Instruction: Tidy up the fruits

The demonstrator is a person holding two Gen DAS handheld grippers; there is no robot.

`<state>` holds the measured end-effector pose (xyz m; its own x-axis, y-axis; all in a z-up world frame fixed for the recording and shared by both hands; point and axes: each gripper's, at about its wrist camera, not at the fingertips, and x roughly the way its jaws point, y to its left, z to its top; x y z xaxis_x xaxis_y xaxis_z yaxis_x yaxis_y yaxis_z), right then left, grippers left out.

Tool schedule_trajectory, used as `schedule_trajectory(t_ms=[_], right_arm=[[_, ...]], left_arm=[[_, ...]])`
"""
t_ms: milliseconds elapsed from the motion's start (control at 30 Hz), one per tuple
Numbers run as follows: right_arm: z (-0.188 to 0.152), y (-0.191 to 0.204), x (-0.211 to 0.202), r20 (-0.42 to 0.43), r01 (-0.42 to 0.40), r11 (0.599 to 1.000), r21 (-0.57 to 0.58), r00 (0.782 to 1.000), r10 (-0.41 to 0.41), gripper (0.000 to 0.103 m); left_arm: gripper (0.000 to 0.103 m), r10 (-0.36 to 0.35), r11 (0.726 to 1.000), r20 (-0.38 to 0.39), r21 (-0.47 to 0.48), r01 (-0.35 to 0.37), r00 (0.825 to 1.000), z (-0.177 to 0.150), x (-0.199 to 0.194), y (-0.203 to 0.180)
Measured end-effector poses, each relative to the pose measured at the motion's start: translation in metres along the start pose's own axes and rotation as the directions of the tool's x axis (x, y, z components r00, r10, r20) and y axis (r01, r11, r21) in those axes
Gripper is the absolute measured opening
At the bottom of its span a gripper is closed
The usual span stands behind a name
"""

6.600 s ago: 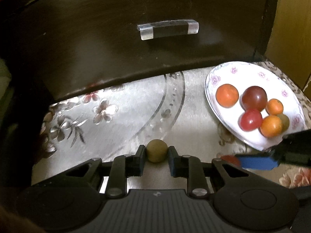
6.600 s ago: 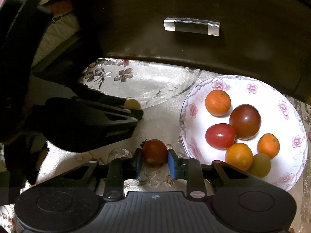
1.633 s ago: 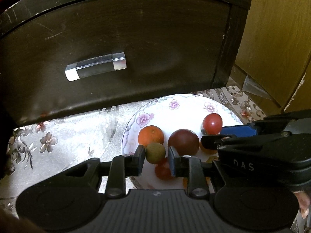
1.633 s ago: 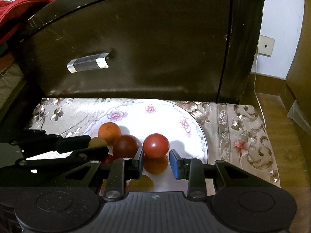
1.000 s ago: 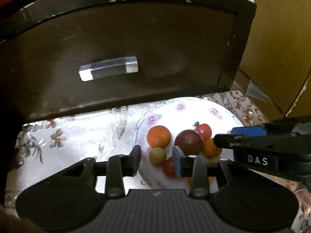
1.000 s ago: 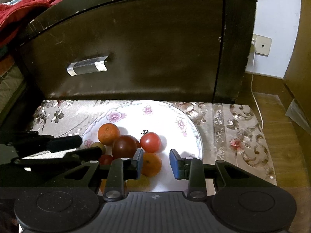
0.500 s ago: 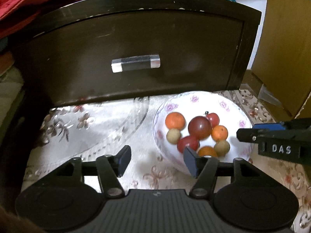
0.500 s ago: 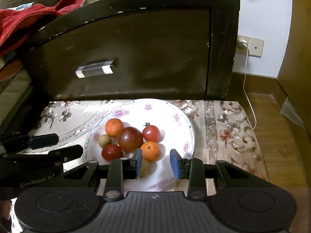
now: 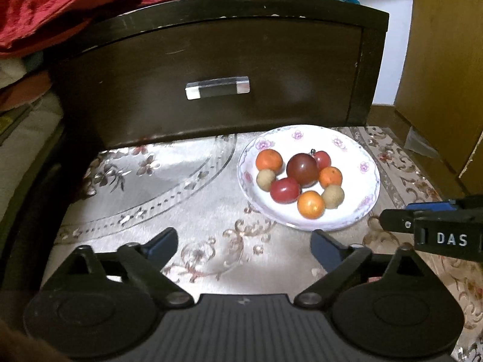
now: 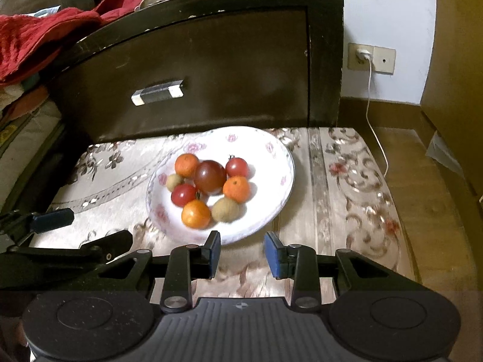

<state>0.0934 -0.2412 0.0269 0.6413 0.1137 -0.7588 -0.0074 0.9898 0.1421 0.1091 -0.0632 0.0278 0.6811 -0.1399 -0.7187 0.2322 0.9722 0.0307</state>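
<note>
A white floral plate [image 9: 357,163] [image 10: 268,163] holds several small fruits: orange mandarins, red tomatoes, a big dark tomato [image 9: 302,166] [image 10: 210,176] and two brownish-green round fruits [image 9: 266,179] [image 10: 225,209]. My left gripper [image 9: 244,238] hangs above the cloth, near and left of the plate; its jaws are opening wide with nothing between them. My right gripper [image 10: 242,241] stands open and empty just short of the plate's near rim. Each gripper shows in the other's view: the right gripper's fingers [image 9: 422,217] at the right edge, the left gripper's fingers [image 10: 51,220] at the left edge.
A floral tablecloth [image 9: 169,181] covers the low table. Behind the plate rises a dark drawer front [image 9: 211,60] with a clear handle [image 9: 217,87]. Red cloth [image 9: 45,9] lies on top. A wall socket with a white cable [image 10: 369,57] and wooden cabinet [image 9: 446,60] are at right.
Both grippers have drawn back from the plate, which now looks smaller and farther. The left jaws let go of a brownish-green fruit onto the plate and spread wide.
</note>
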Motion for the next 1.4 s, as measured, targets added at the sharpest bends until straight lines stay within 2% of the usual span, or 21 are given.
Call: schedule_trajectory(t_ms=[133, 600, 933, 1400], right_arm=[[-0.009, 0.002, -0.010, -0.001, -0.009, 1.000, 0.012, 1.000, 0.009, 0.031], [-0.034, 0.012, -0.040, 0.001, -0.026, 0.999, 0.030, 1.000, 0.026, 0.034], [-0.050, 0.019, -0.057, 0.003, -0.033, 0.999, 0.025, 0.999, 0.033, 0.035], [-0.064, 0.024, -0.063, -0.019, -0.020, 1.000, 0.008, 1.000, 0.020, 0.035]], left_arm=[[0.103, 0.034, 0.999, 0.000, 0.012, -0.034, 0.999, -0.009, -0.009, -0.002], [0.103, 0.015, 0.998, 0.021, -0.059, -0.014, 1.000, -0.030, -0.042, 0.002], [0.103, 0.007, 0.999, 0.036, -0.053, -0.005, 0.999, -0.044, -0.064, -0.001], [0.103, 0.017, 0.999, 0.008, -0.046, -0.017, 1.000, -0.060, -0.072, -0.005]])
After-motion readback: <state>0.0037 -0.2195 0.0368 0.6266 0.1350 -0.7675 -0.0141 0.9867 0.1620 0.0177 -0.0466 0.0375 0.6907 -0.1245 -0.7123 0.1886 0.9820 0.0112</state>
